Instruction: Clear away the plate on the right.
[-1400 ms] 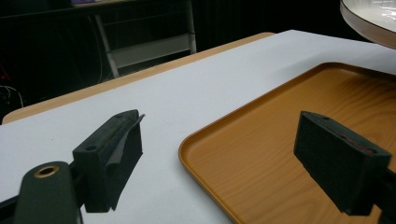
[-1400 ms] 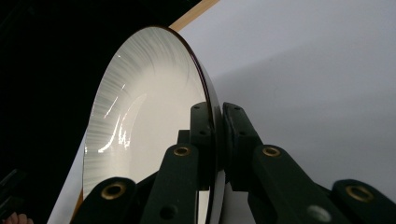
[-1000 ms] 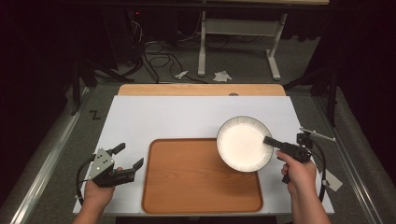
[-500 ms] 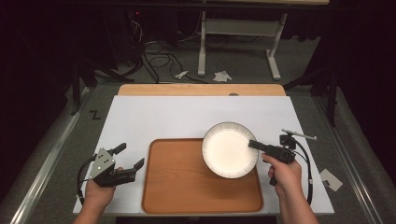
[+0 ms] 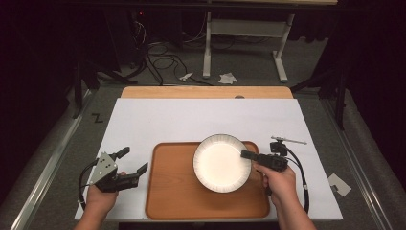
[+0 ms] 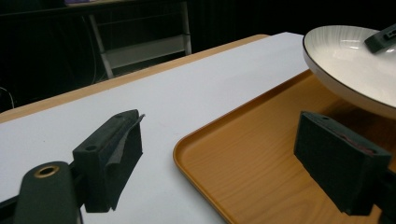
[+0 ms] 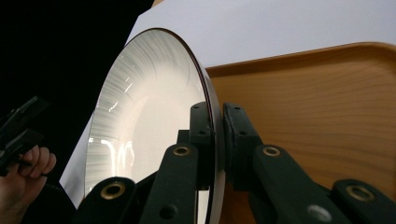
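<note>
A white plate point(image 5: 221, 162) with a dark rim hangs over the right half of the wooden tray point(image 5: 172, 191). My right gripper point(image 5: 246, 155) is shut on the plate's right edge; in the right gripper view the jaws pinch the rim of the plate point(image 7: 149, 121) above the tray point(image 7: 317, 102). At the tray's left edge my left gripper point(image 5: 133, 162) stands open with nothing between its pads. From the left gripper view the plate point(image 6: 355, 60) floats above the tray point(image 6: 261, 158) at upper right, between the open fingers point(image 6: 109, 158).
The tray lies at the near middle of a white table top point(image 5: 191, 120) with a wooden strip point(image 5: 206, 92) along its far edge. Beyond the table are a desk frame point(image 5: 242, 43), cables and paper scraps on the floor.
My right gripper has carried the plate leftward and nearer, from the tray's upper right corner to over its right half. The left gripper has stayed in place.
</note>
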{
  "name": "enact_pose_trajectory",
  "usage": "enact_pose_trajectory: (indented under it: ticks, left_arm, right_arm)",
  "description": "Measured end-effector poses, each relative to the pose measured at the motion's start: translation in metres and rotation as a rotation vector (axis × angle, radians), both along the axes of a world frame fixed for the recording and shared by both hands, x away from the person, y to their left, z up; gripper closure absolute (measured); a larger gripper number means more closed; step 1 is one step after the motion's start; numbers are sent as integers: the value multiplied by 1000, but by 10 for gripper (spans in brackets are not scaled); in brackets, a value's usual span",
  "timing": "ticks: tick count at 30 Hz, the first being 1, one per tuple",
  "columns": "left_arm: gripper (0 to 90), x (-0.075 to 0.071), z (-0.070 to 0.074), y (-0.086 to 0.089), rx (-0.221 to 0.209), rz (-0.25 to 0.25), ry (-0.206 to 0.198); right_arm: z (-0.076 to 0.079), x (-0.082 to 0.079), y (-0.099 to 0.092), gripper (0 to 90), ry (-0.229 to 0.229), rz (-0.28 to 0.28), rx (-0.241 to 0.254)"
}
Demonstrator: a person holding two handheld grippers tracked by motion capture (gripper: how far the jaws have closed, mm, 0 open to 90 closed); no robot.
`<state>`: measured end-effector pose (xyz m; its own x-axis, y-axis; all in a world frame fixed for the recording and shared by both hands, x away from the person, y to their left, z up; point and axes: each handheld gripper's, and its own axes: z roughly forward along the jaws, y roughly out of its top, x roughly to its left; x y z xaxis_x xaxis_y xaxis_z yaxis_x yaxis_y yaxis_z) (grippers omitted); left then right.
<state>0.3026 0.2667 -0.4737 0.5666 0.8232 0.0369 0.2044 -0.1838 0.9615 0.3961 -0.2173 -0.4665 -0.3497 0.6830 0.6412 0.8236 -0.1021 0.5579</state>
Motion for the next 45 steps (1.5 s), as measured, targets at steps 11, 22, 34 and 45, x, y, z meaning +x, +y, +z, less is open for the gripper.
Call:
enact_pose_trajectory:
  ticks: [11,22,34,45]
  left_arm:
    - [161,0,0,0,-1,-2,-1]
    - [161,-1,1,1,-4,-1,-4]
    - [161,0,1,1,-3,-3,-4]
    - [161,0,1,0,-4,-4,-3]
  right_arm:
    - [-2,-4,17,848,-2,38,-25]
    - [-7,-4,27,847,11,62,-62]
    - [-13,-4,37,844,17,94,-117]
    - [-15,-4,39,845,17,92,-148]
